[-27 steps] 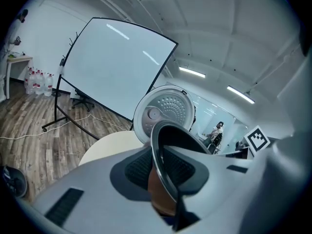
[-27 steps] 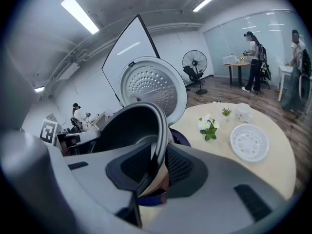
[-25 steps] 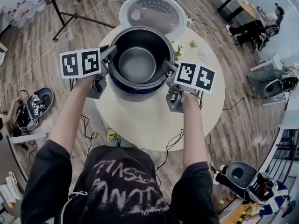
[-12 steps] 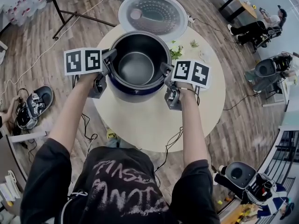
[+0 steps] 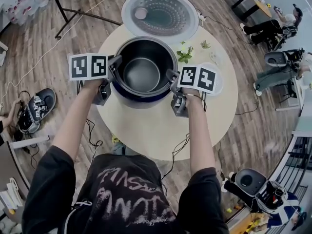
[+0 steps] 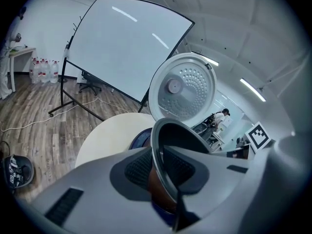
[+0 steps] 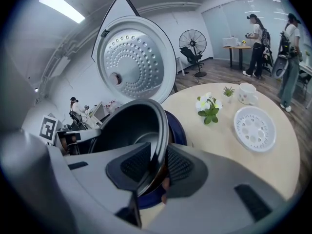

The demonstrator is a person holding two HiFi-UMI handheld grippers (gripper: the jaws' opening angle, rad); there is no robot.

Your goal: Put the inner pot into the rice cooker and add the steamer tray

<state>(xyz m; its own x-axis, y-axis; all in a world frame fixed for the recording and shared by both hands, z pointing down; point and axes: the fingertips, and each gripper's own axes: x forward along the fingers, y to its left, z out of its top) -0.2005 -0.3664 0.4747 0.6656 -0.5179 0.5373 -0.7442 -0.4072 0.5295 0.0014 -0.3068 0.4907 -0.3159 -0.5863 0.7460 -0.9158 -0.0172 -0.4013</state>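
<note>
1. Now, my left gripper (image 6: 157, 168) and right gripper (image 7: 155, 165) each pinch the inner pot (image 5: 142, 71) by opposite sides of its rim
2. It hangs centred in the rice cooker (image 5: 139, 97) mouth, so I judge seating goes straight down
3. The steamer tray (image 7: 253, 129) lies nearer my right gripper

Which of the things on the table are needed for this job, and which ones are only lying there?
Needed: inner pot, held at its rim by left tool and right tool; rice cooker; steamer tray.
Only lying there: flowers; cup; small plant.
</note>
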